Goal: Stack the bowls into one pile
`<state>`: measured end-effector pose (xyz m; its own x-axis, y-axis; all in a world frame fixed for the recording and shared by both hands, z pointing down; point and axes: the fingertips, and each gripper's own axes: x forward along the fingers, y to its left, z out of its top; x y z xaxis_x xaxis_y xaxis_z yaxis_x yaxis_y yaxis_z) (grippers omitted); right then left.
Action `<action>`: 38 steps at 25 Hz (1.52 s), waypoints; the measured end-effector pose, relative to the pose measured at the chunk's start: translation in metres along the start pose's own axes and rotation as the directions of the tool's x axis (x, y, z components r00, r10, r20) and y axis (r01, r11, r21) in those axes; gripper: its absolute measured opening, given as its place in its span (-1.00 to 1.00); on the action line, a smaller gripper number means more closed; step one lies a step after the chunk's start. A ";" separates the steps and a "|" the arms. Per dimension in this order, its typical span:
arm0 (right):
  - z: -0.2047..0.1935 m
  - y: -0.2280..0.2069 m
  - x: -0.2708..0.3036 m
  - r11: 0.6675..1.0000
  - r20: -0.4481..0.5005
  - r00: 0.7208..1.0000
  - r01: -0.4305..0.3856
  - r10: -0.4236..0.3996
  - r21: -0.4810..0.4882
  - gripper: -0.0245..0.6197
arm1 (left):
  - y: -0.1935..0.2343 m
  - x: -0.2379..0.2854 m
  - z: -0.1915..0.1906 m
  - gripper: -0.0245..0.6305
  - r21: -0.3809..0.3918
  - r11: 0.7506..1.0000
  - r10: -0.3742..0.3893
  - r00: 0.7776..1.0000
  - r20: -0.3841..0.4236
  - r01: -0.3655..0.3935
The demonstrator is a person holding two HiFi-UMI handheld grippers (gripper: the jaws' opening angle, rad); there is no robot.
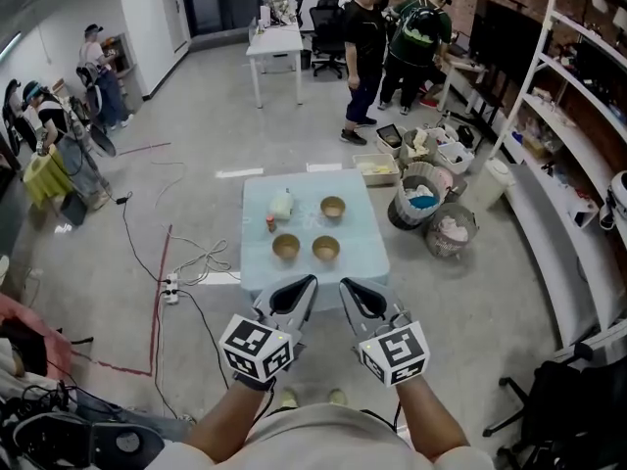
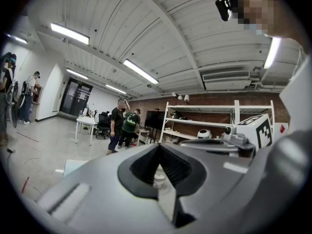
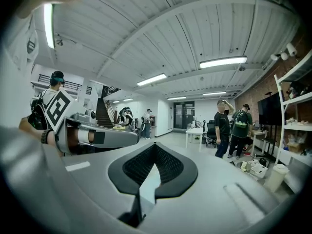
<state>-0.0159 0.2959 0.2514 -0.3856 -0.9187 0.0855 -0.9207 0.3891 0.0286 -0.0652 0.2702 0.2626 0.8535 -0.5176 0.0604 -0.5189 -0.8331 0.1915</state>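
Room: workshop, people standing well beyond.
Bowls: three bowls [image 1: 286, 248] sitting apart on counter [image 1: 364, 262], ahead of both grippers.
Grippers: left gripper [image 1: 306, 283], right gripper [image 1: 350, 285] clenching, empty.
Handling: probably light, rigid, slick; pinching rims.

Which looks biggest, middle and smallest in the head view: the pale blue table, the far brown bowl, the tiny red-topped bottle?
Pale blue square table
Far brown round bowl
Tiny red-topped bottle
They sit together, so nearness hardly matters.

Three brown bowls [image 1: 333, 207] [image 1: 286, 248] [image 1: 326, 249], upright, unstacked
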 end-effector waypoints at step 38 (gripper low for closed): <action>-0.070 -0.070 0.114 0.999 -0.136 0.991 -0.008 0.015 0.048 -0.90 | 0.115 0.091 -0.041 -0.91 -0.037 0.998 0.044 0.998 -0.053 -0.046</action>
<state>0.0090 0.1686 0.3291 -0.3875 -0.8951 0.2208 -0.9193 0.3931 -0.0196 -0.0456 0.1351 0.3304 0.8315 -0.5424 0.1205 -0.5550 -0.8009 0.2248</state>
